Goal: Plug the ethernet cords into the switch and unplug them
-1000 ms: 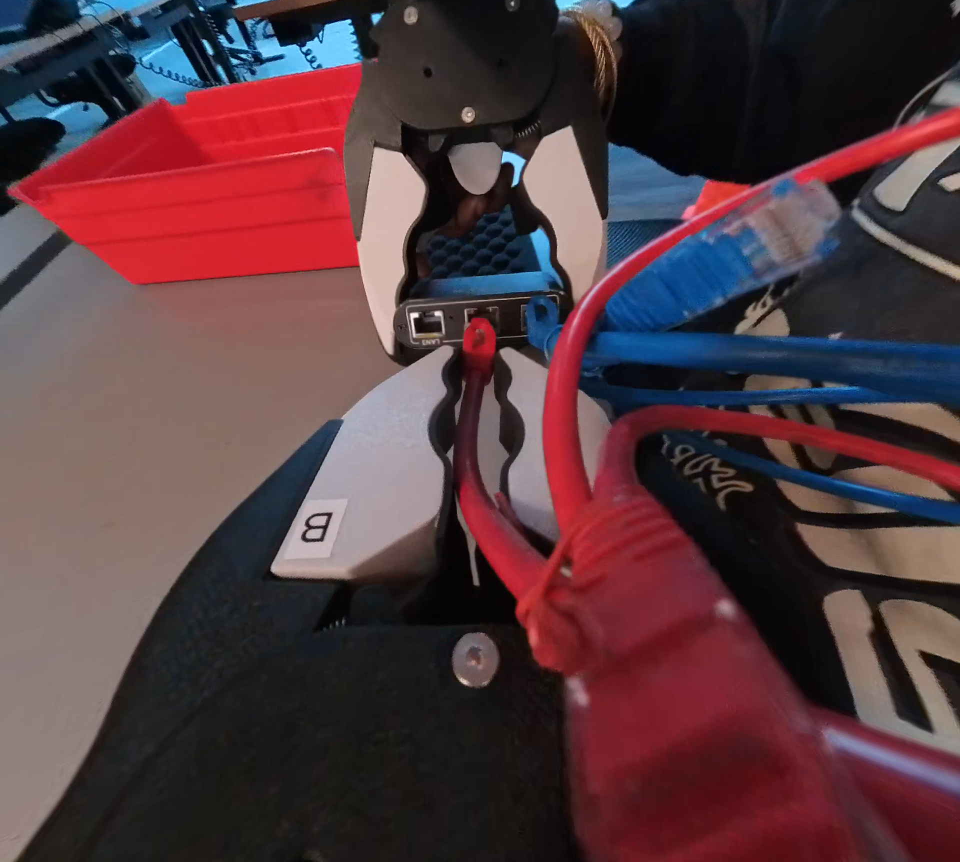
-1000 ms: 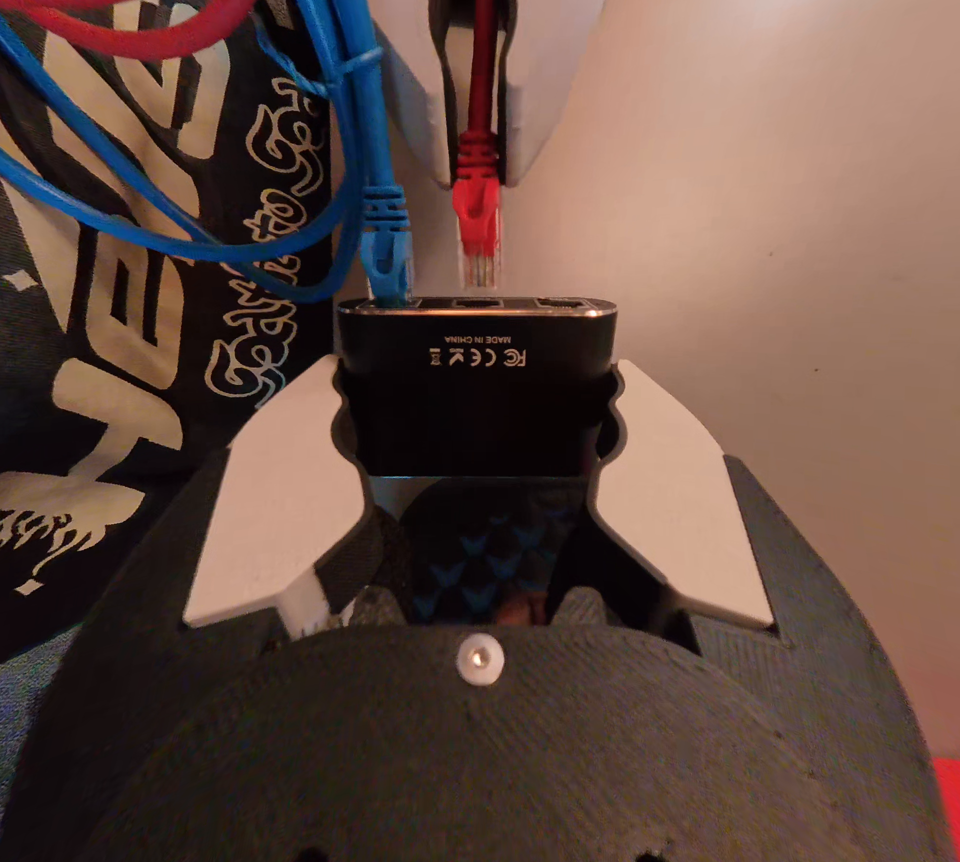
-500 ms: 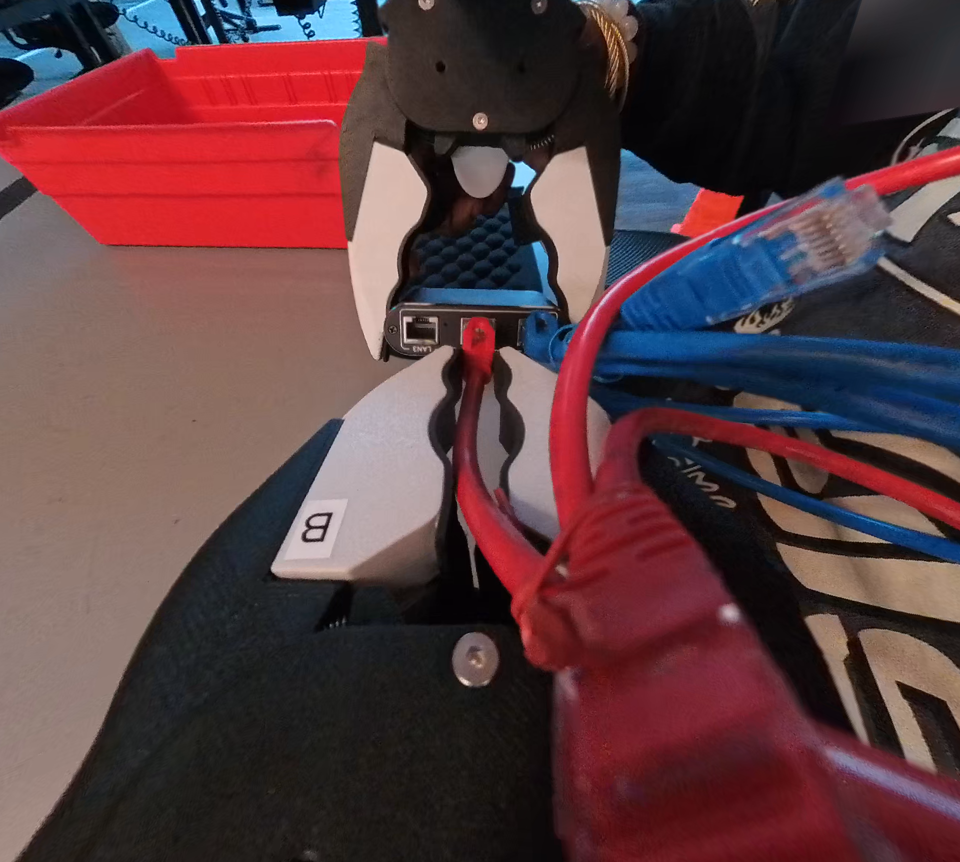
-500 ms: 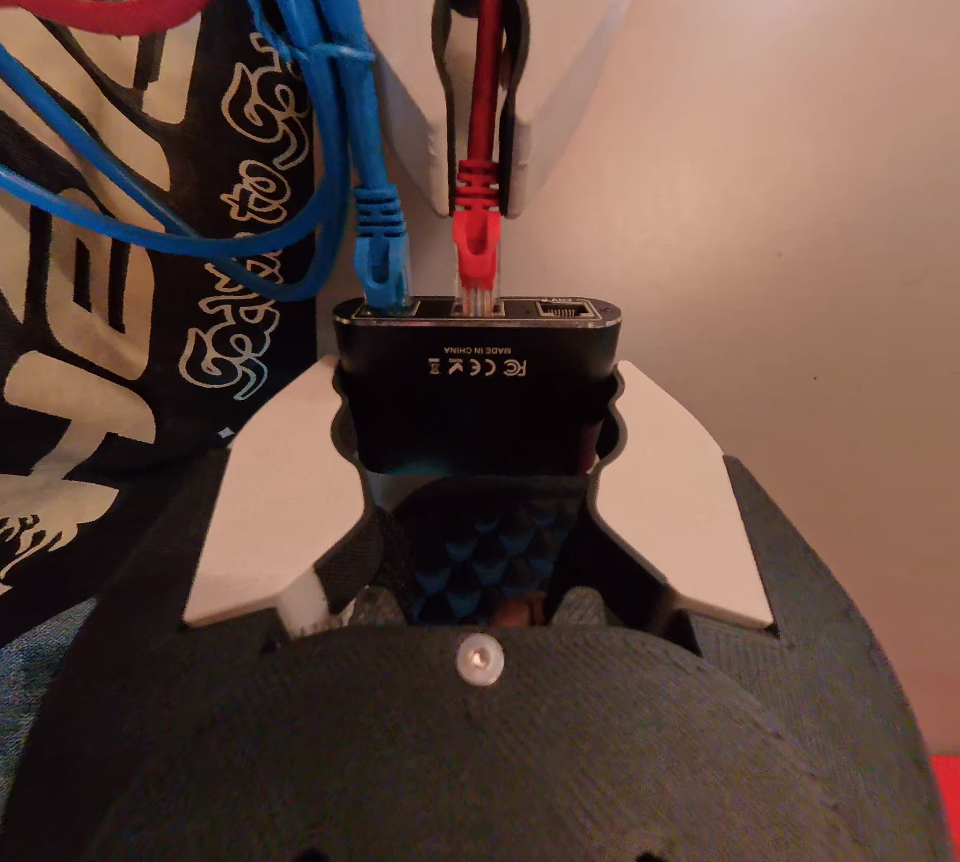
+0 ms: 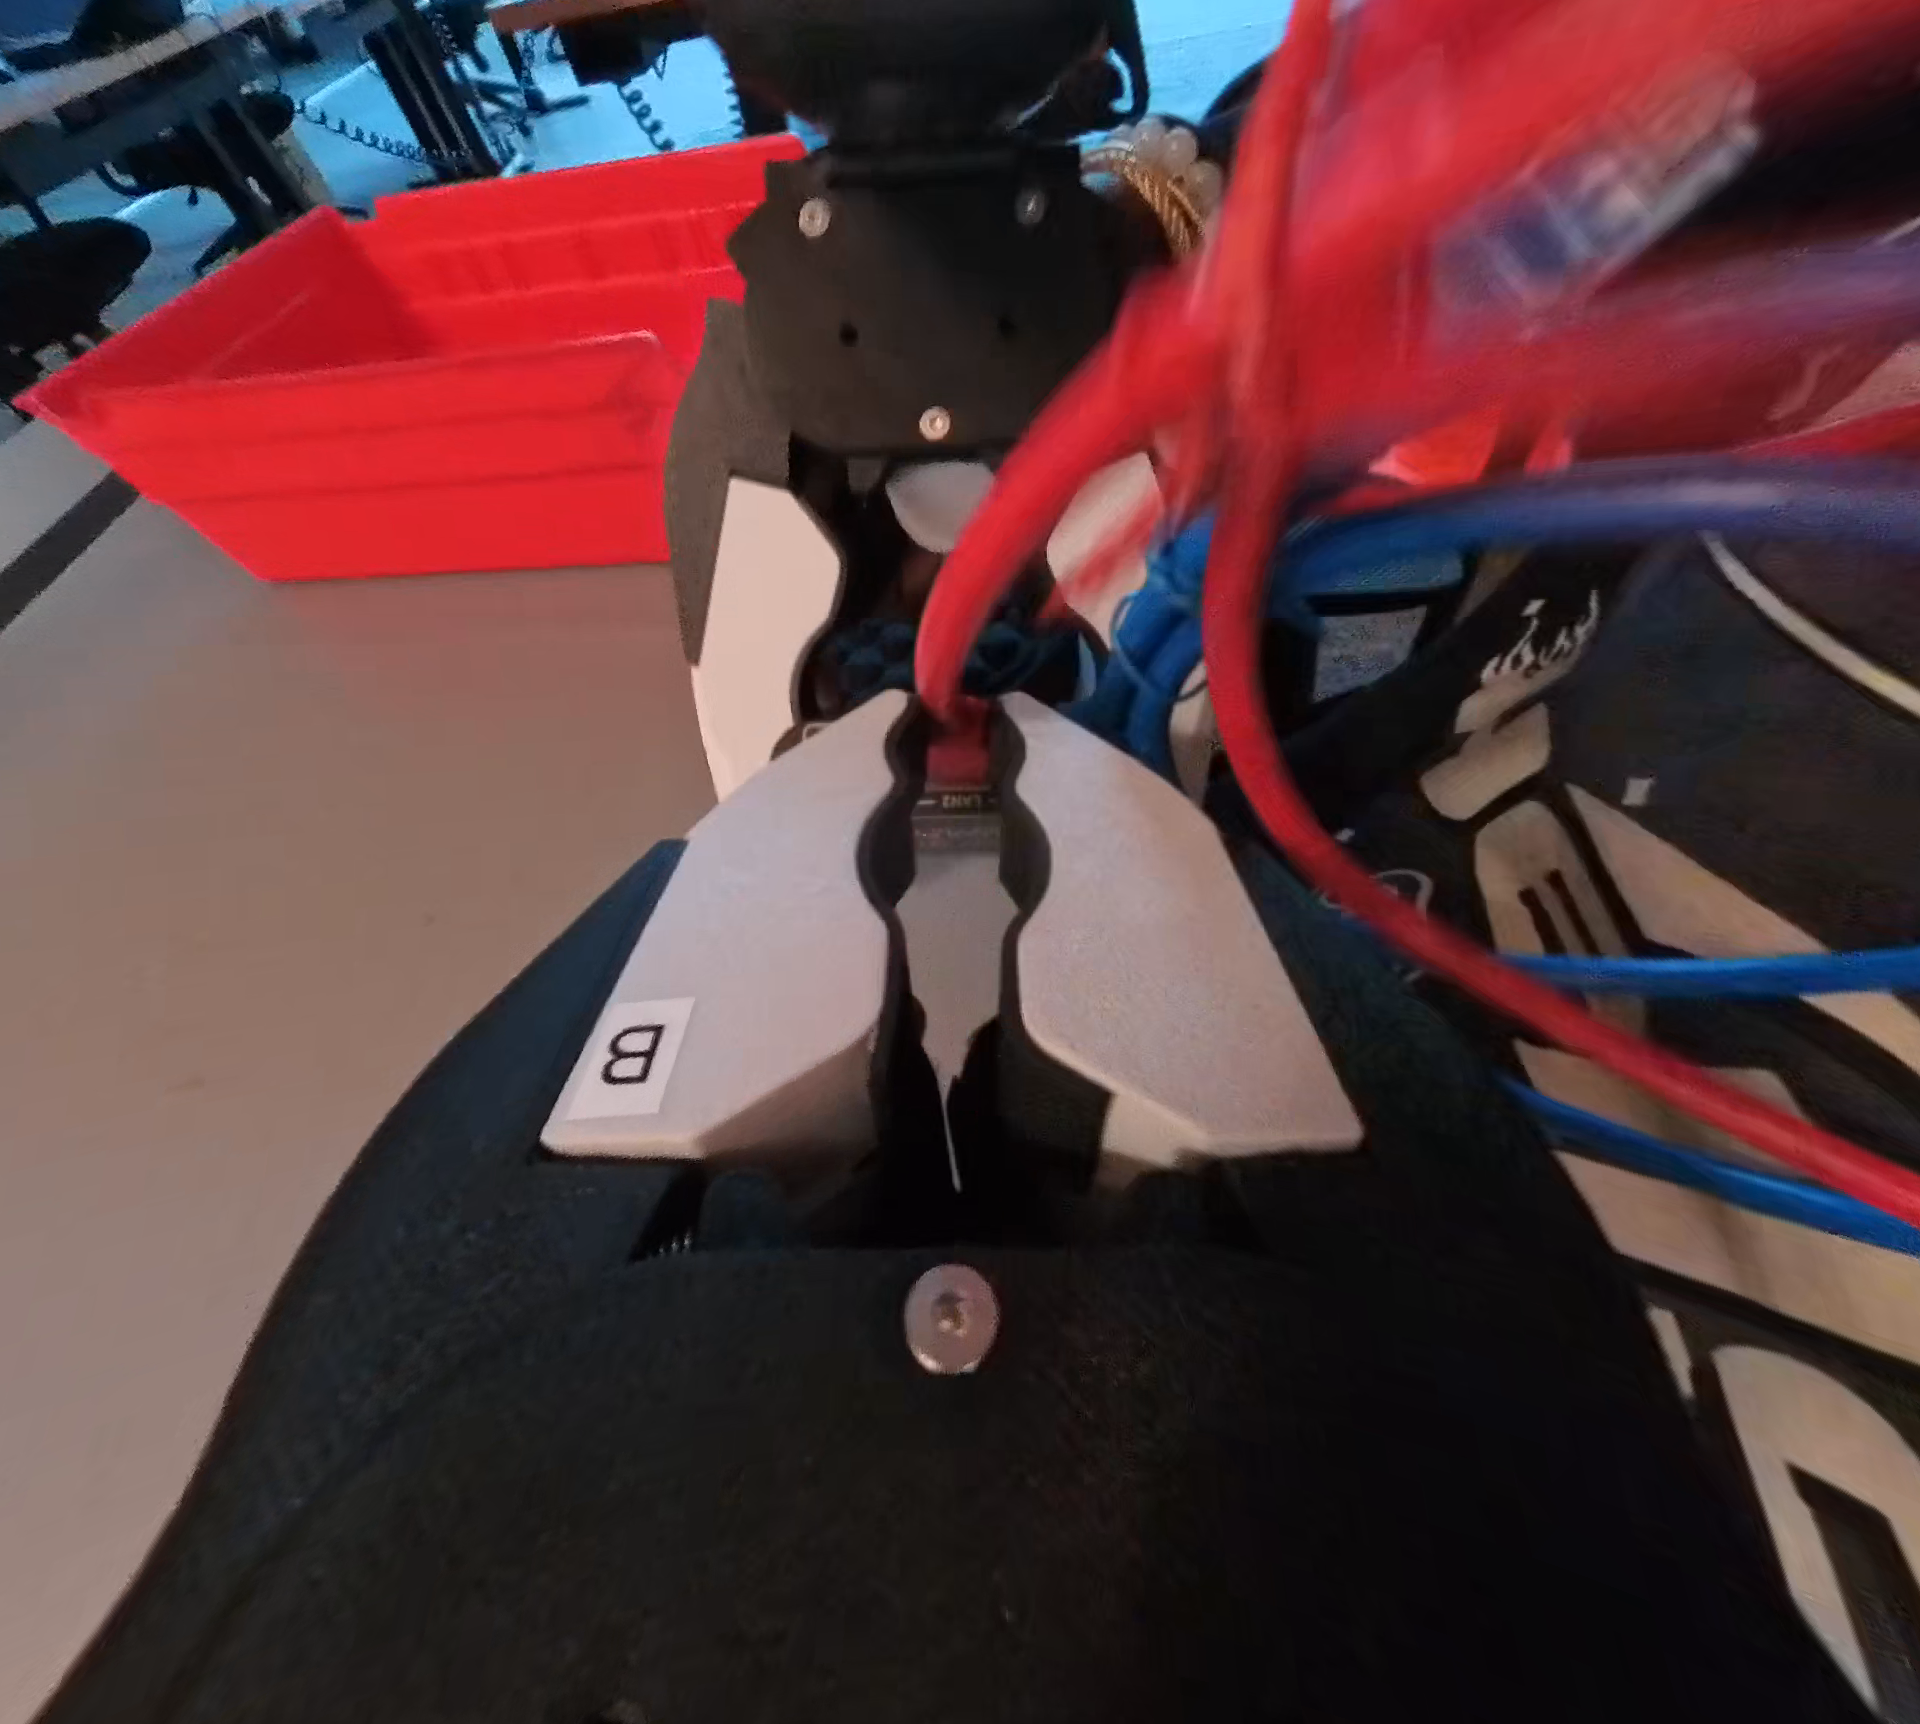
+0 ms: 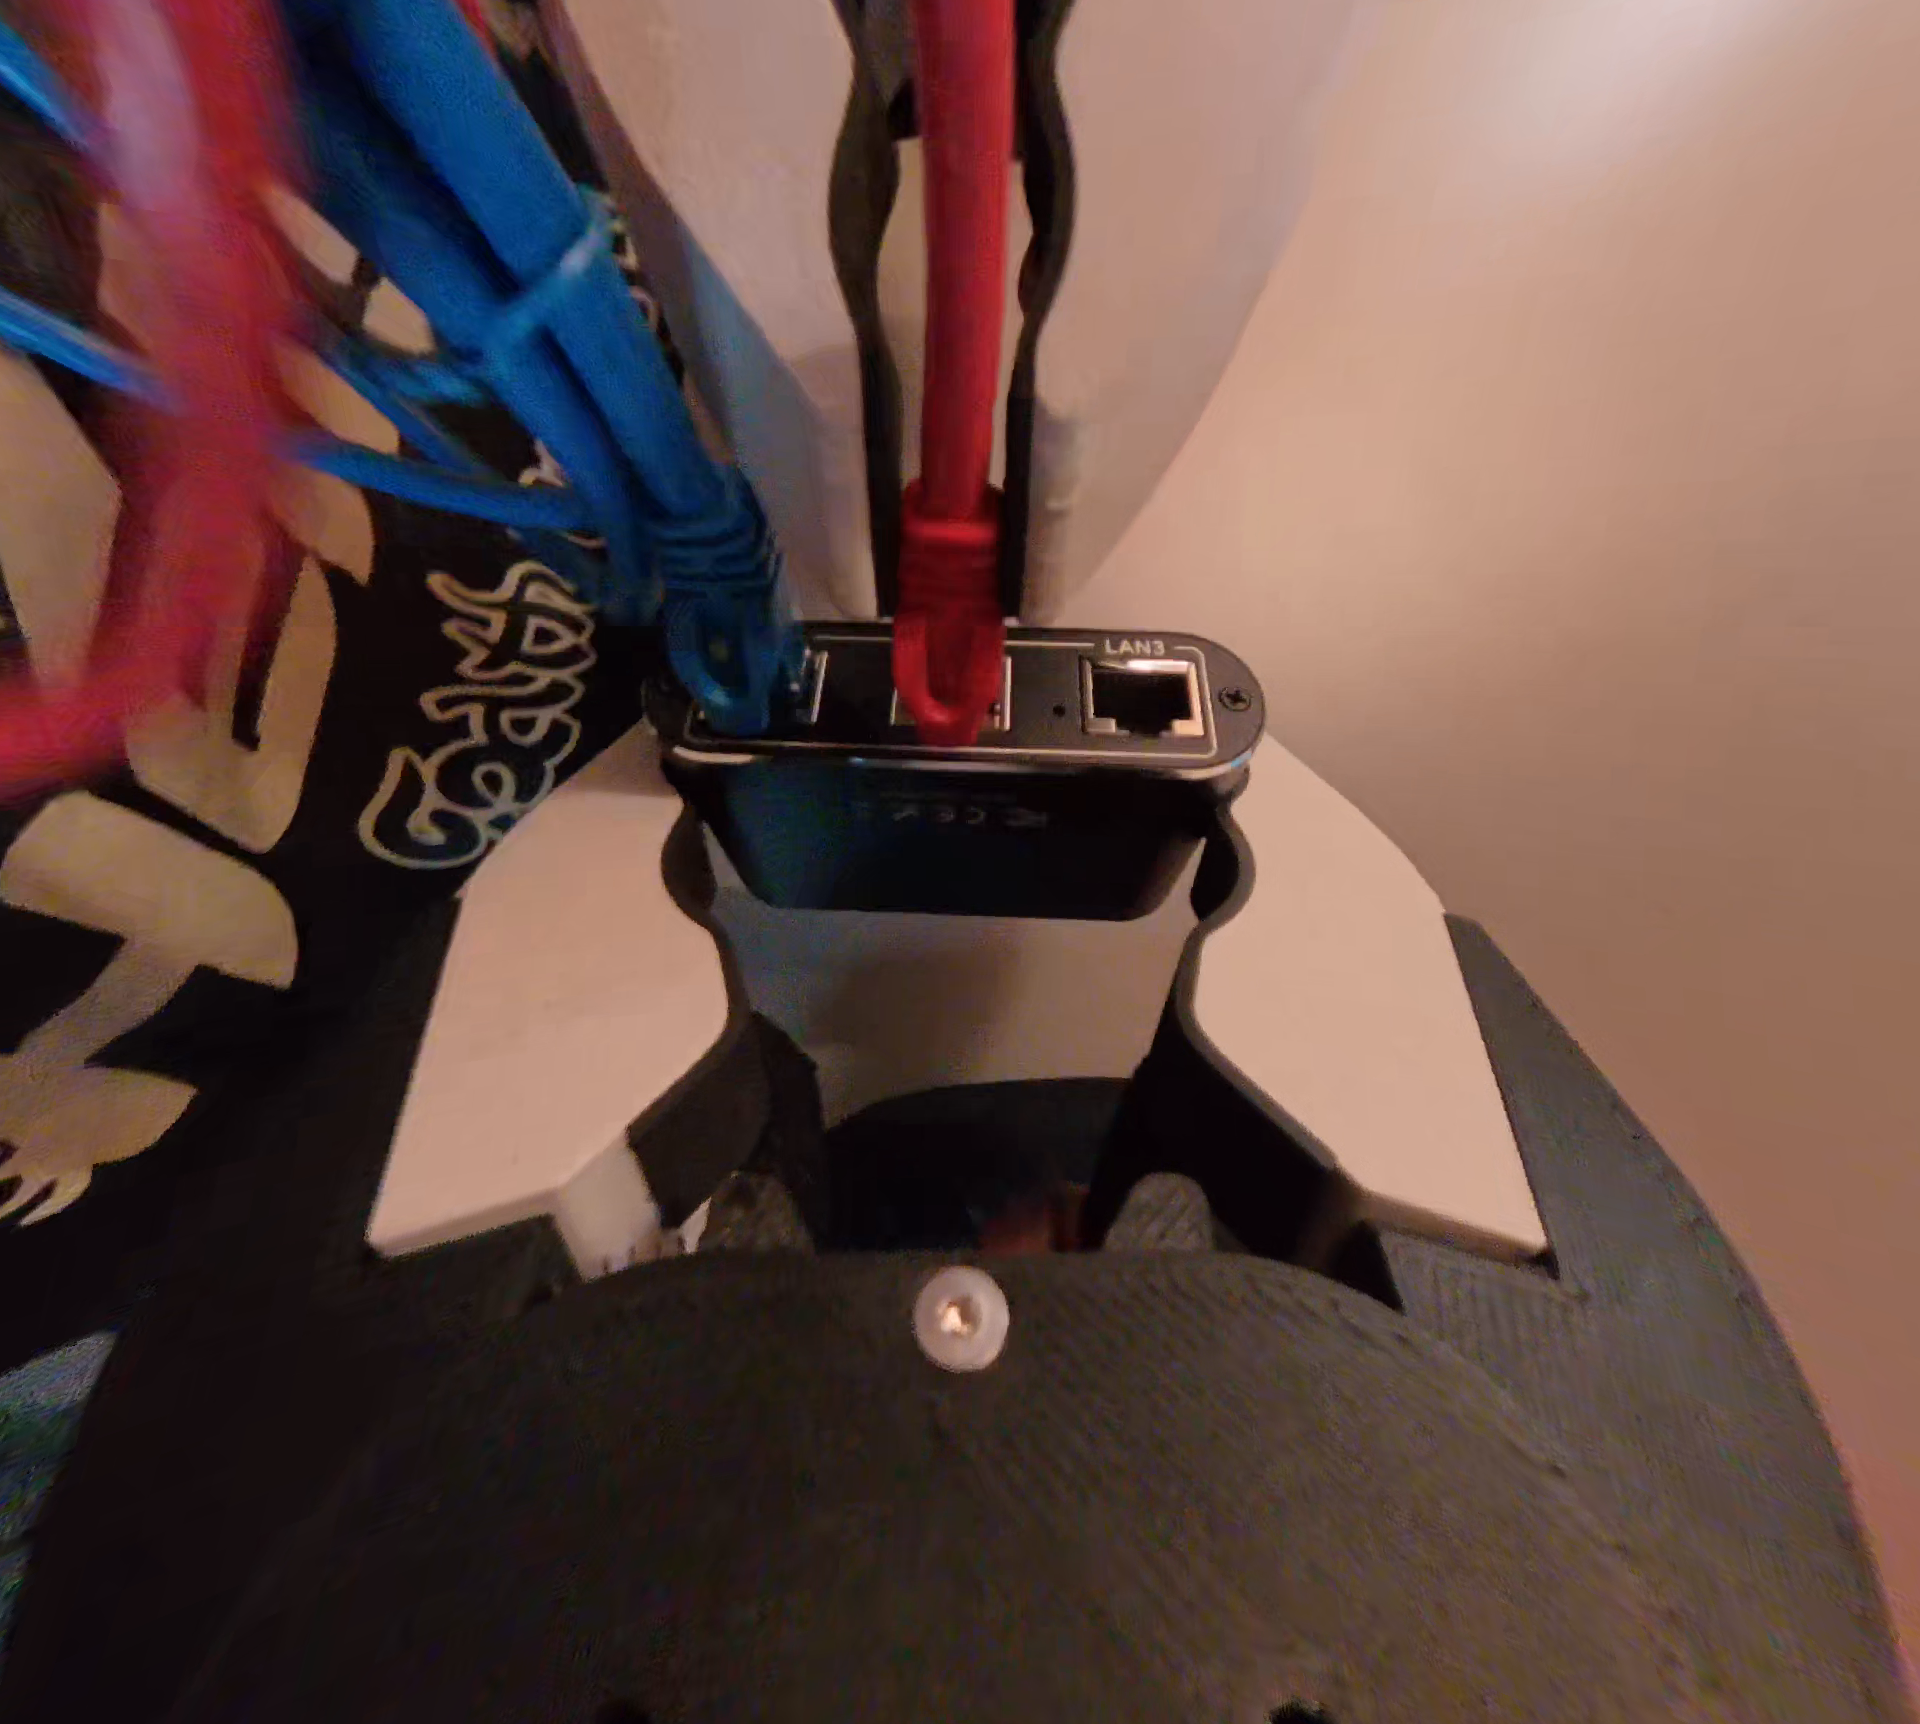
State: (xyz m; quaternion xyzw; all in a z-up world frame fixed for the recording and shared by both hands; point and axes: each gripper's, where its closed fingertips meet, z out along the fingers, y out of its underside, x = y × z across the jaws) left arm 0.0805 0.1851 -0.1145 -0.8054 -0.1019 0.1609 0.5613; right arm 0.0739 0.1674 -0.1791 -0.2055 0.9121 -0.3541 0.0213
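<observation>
Right wrist view shows the right gripper [image 6: 961, 853] clenched on a small black box-shaped switch [image 6: 956, 833], held up above the pale desk [image 6: 1610, 531]. A red ethernet cord [image 6: 951, 614] sits in the middle port, a blue ethernet cord [image 6: 727, 625] sits in the port on its left, and the port on its right has nothing in it. The left gripper [image 5: 956, 801] is clenched around the red cord right by the switch, and a red plastic bin [image 5: 364, 427] rests on the desk behind.
</observation>
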